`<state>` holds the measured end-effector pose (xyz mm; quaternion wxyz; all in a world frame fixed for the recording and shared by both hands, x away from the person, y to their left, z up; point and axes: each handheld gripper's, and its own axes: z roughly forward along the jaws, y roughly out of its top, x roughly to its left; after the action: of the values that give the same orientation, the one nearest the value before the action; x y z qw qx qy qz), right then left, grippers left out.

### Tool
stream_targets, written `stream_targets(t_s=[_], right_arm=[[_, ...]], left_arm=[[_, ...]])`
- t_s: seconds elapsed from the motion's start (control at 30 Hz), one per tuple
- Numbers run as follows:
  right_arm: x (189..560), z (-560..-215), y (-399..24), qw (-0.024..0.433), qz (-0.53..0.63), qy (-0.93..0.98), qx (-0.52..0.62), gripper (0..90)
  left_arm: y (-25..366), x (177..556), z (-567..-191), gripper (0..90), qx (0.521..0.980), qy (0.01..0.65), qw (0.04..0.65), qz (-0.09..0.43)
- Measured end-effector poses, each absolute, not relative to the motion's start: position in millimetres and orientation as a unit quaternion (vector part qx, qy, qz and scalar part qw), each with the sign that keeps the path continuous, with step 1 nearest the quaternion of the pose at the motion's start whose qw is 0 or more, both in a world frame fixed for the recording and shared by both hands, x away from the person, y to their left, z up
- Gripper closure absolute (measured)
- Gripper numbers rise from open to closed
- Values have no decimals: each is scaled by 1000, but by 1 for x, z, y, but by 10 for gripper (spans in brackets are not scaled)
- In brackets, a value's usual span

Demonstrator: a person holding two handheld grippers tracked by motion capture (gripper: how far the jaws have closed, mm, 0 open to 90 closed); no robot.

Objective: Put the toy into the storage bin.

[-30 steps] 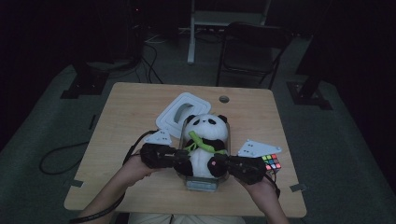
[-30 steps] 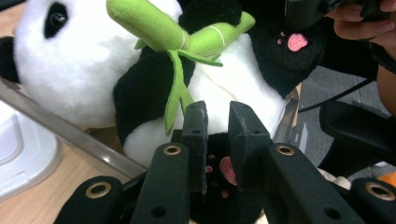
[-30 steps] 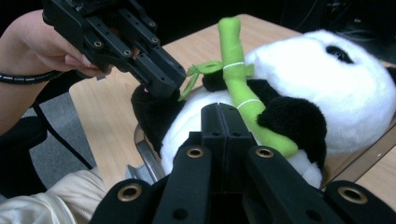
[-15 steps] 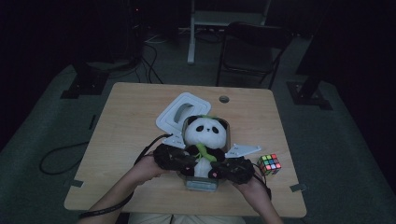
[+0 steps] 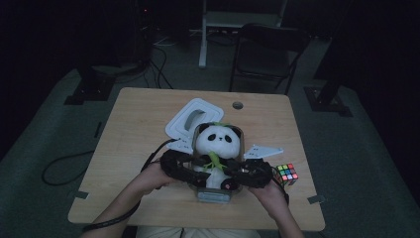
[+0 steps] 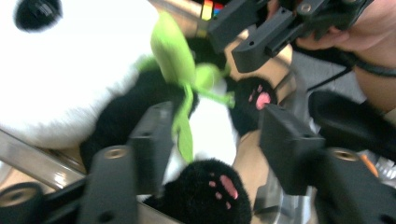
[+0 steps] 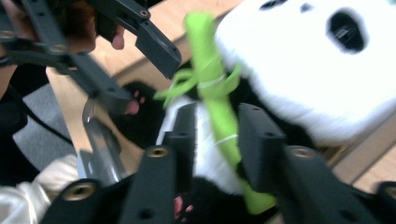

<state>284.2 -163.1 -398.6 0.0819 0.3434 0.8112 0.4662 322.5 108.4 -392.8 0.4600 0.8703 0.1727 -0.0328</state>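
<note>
A black-and-white panda plush (image 5: 216, 141) with a green bamboo sprig (image 5: 213, 161) sits upright in a clear bin (image 5: 214, 194) near the table's front edge. My left gripper (image 5: 190, 171) reaches in from the left and my right gripper (image 5: 237, 173) from the right. In the left gripper view my left gripper (image 6: 217, 144) is open, having just been opening, with the panda's belly (image 6: 210, 121) and a leaf between the jaws. In the right gripper view my right gripper (image 7: 219, 140) has also just been opening; the bamboo stalk (image 7: 212, 88) stands loosely between its jaws.
A white lid (image 5: 185, 121) lies on the wooden table (image 5: 133, 114) just behind the bin. A colour cube (image 5: 287, 173) sits at the front right. A dark chair (image 5: 267, 49) and cables stand on the floor beyond the table.
The panda has turned from a tilted pose to face front, upright in the bin. Both hands drew in toward its body.
</note>
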Motion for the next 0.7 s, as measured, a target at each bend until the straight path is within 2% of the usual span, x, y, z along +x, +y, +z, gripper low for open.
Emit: stream_targets(t_s=[0.13,0.23,0.33,0.43,0.5,0.57,0.7], right_arm=[[293,-390,-173,93,484,793,358,512],[298,-385,-177,102,485,790,361,475],[304,-381,-181,110,488,782,371,467],[312,-379,-183,117,488,778,377,444],[318,-379,-184,117,487,777,381,390],[324,-379,-184,119,487,773,389,310],[335,-377,-183,129,481,768,402,246]], left_arm=[[114,329,-384,321,861,183,475,-10],[114,334,-381,320,860,183,477,-4],[113,339,-377,291,857,199,475,26],[112,346,-374,180,853,217,472,47],[112,351,-373,172,850,224,474,49],[110,357,-374,101,853,228,467,52],[104,366,-375,100,851,245,458,80]])
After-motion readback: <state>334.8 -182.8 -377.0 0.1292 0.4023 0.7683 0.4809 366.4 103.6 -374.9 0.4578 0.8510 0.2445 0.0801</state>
